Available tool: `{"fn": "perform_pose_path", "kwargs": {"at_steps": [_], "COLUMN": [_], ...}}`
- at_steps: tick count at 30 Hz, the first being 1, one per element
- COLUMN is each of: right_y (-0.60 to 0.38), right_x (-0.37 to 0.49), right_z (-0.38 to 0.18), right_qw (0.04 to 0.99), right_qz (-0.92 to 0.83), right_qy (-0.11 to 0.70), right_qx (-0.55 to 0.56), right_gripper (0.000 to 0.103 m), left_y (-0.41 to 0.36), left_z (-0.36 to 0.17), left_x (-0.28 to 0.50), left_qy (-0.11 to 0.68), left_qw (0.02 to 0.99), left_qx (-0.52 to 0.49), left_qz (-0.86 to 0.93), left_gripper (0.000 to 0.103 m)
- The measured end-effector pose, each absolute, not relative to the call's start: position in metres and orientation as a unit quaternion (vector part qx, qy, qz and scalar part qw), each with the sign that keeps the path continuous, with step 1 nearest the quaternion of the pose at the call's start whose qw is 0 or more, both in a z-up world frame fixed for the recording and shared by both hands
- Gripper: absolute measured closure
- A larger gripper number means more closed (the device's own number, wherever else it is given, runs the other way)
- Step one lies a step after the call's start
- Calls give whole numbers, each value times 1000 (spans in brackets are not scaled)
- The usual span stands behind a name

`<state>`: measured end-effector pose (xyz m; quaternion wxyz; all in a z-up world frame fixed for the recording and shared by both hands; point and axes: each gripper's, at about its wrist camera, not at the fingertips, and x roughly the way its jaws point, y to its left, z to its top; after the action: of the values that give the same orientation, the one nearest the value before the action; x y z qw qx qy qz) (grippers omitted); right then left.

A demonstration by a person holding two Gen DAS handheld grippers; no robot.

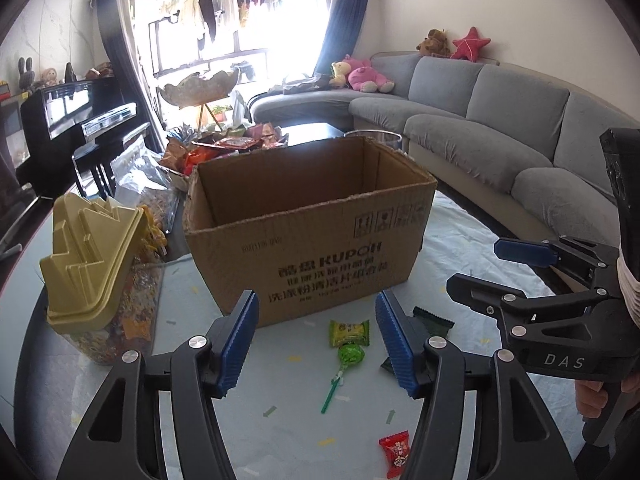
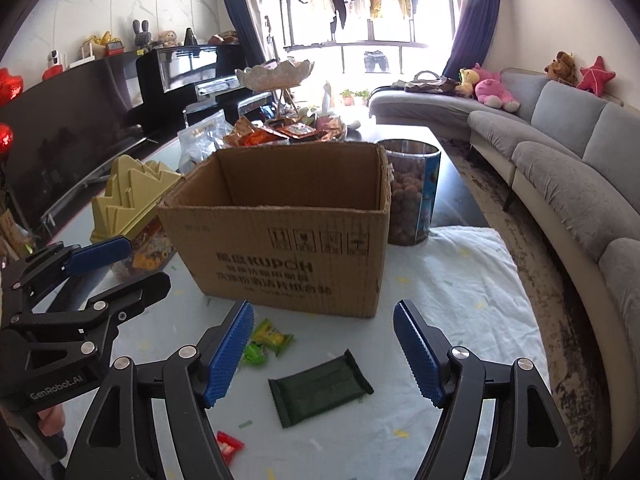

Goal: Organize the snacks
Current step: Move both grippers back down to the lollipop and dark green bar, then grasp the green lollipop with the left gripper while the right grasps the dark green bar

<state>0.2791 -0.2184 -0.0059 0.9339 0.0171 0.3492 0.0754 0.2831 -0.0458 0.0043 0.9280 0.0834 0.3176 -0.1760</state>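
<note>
Sunlit living room, grey sofa (image 2: pixel 560 168) along one wall: on a pale patterned cloth covering the worktop (image 2: pixel 472 280) lie the loose snacks. A flat dark-green foil packet (image 2: pixel 320 386) sits in front of an open brown cardboard box (image 2: pixel 280 240), with a yellow-green wrapped sweet (image 1: pixel 349 333) and a green-wrapped lollipop on a green stick (image 1: pixel 347 364) just beside it, and a small red wrapped candy (image 1: pixel 395 450) nearer the cameras.

The right tool (image 2: pixel 324 354) hovers over the dark-green packet with its blue pads spread and nothing between them. The left tool (image 1: pixel 316 340) is likewise apart and empty, framing the sweet and the lollipop.

Risks appear to lie in the crowding. Both tools work close together, so a sideways reach could knock one against the other. The packet lies flat and may slide on the cloth instead of lifting, while the sweet and lollipop touch closely enough that a pinch could catch both or flick one away.

A yellow-lidded clear jar (image 1: pixel 96 264) stands just left of the box, a clear tub of brown round snacks (image 2: pixel 412 192) just right.
</note>
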Motion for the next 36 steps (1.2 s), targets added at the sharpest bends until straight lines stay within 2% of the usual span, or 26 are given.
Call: {"fn": "perform_pose_path", "kwargs": {"at_steps": [17,21,27,32,36], "right_y": [-224,-227,-228,-226,-225], "right_x": [281,286,292,299,304], "right_z": [-88,-97,-103,-108,-110], "right_qw": [889,881,876,872,870], "right_qz": [58,59,65,71,73], "right_qy": [449,461,464,469,472], "right_qx": [73,89,112,123,125], "right_gripper": [31,39,40,40,40], "left_y": [-60,-65,-69,-69,-68], "left_z": [-74,-86,-98,-105,-110], "left_x": [304,312,324,331,335], "left_qy": [380,391,407,417,425], "left_qw": [890,884,877,872,868], "left_qx": [105,107,90,84,78], "left_qz": [-228,-234,-241,-242,-245], "left_gripper": [45,52,59,61,69]}}
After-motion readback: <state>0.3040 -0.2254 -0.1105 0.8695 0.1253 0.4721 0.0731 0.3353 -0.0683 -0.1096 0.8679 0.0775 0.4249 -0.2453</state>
